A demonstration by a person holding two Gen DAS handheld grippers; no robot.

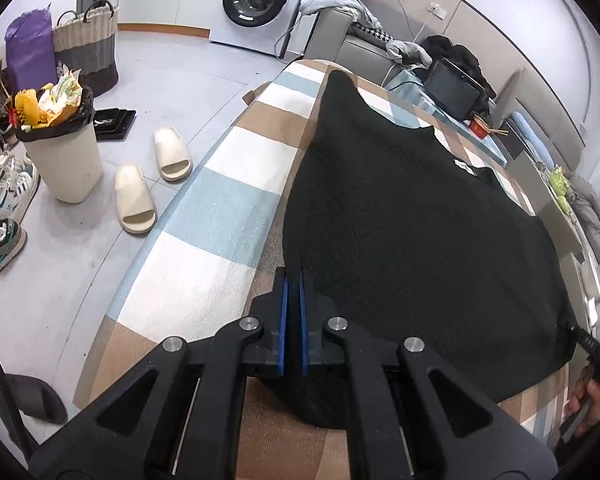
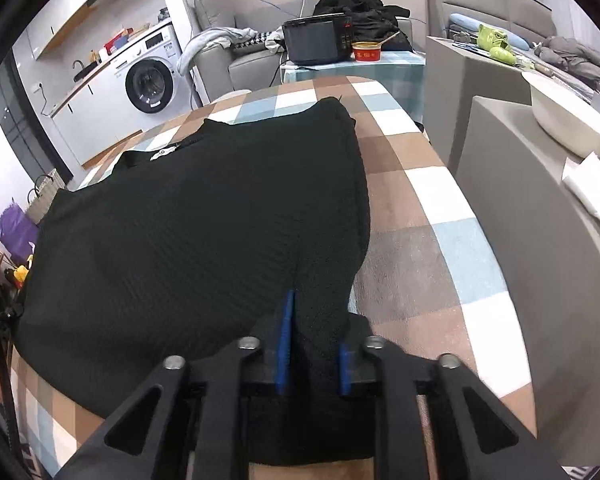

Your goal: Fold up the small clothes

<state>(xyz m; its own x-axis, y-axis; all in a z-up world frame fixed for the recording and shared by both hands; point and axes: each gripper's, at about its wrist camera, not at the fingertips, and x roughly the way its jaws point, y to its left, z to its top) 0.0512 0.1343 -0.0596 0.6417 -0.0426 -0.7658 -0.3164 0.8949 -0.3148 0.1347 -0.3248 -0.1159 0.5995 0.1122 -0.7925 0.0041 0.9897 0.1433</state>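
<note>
1. The counter (image 1: 228,200), covered in a cloth of brown, white and pale blue checks, filled the middle of both views.
2. A black garment (image 1: 412,240) lay spread flat across the counter, its white neck label (image 1: 465,168) toward the far side.
3. A white washing machine (image 1: 256,0) stood on the floor beyond the counter, and a grey sofa (image 2: 252,64) heaped with clothes sat near it.
4. A woven laundry basket (image 1: 86,46), a full waste bin (image 1: 66,156) and a pair of cream slippers (image 1: 152,184) stood on the floor beside the counter, well clear of the garment.
5. A black microwave (image 2: 316,42) and a red bowl (image 2: 366,51) rested on a small table past the counter's far end.
6. The left tool (image 1: 294,276) was closed at the garment's near edge, blue pads almost together; whether cloth was pinched could not be told.
7. The right tool (image 2: 314,316) gripped a bunched fold of the garment's near corner between its pads.
</note>
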